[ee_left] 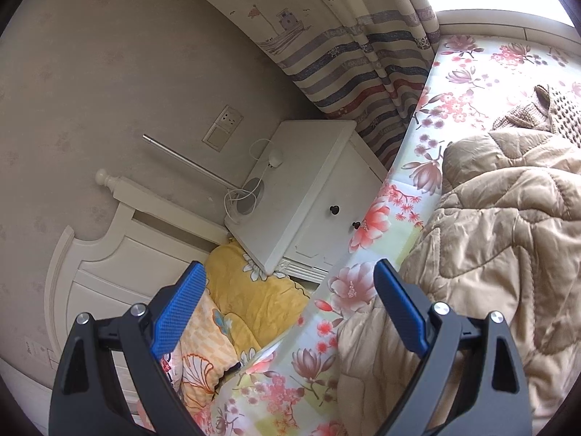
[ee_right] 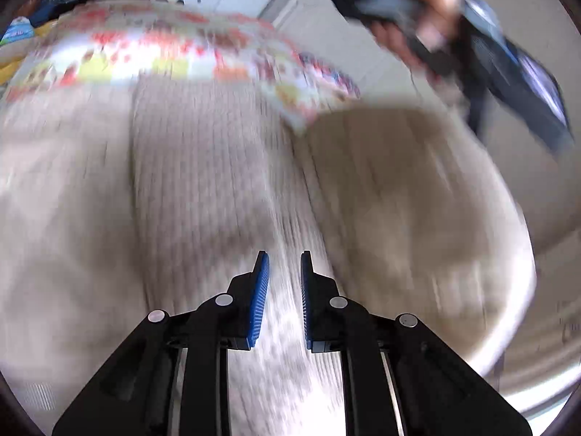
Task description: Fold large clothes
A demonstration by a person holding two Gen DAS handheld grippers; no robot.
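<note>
On bed: tan quilted coat (ee_left: 501,225) — soft, bulky, slippery; grab at hem. Left gripper (ee_left: 287,312) wide open, empty; right gripper (ee_right: 285,283) narrowly parted — nothing held.

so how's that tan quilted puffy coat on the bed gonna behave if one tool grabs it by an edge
The tan quilted puffy coat lies in deep crumpled folds on the floral bedsheet, so it will probably flop and drape rather than hold shape. Its sheen suggests a slick shell that may slip from a shallow pinch. The puffy quilting hints it is light for its bulk.
</note>
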